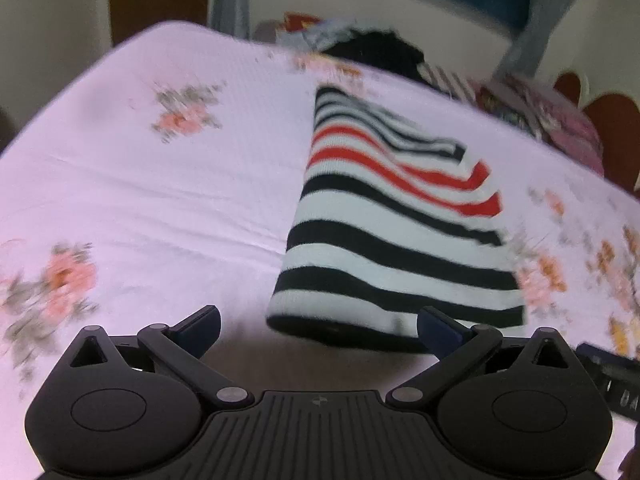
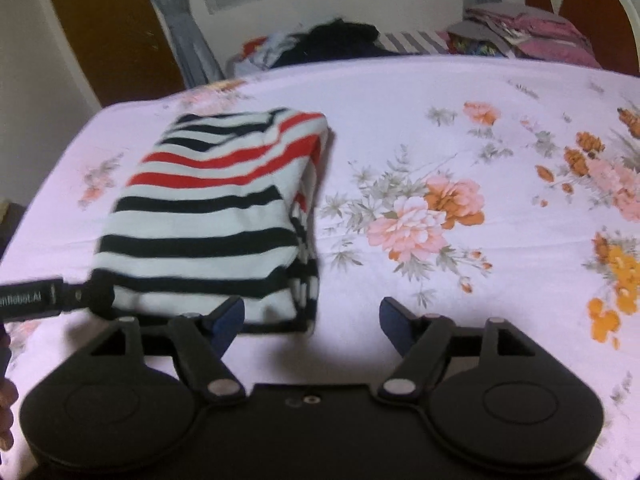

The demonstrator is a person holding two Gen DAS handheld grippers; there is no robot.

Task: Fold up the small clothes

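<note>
Left gripper [image 1: 318, 322] spread wide, nothing gripped | right gripper [image 2: 310, 318] parted, nothing gripped | folded striped garment [image 2: 212, 216] lies flat on my floral bedsheet [image 2: 440, 140], just beyond both sets of fingertips

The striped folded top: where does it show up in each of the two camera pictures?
Left wrist view: the striped folded top lies right of centre on the flowered sheet.
Right wrist view: it lies left of centre, its near edge by the gripper's left finger.
Shared landmark: the dark clothes pile at the bed's far edge.
</note>
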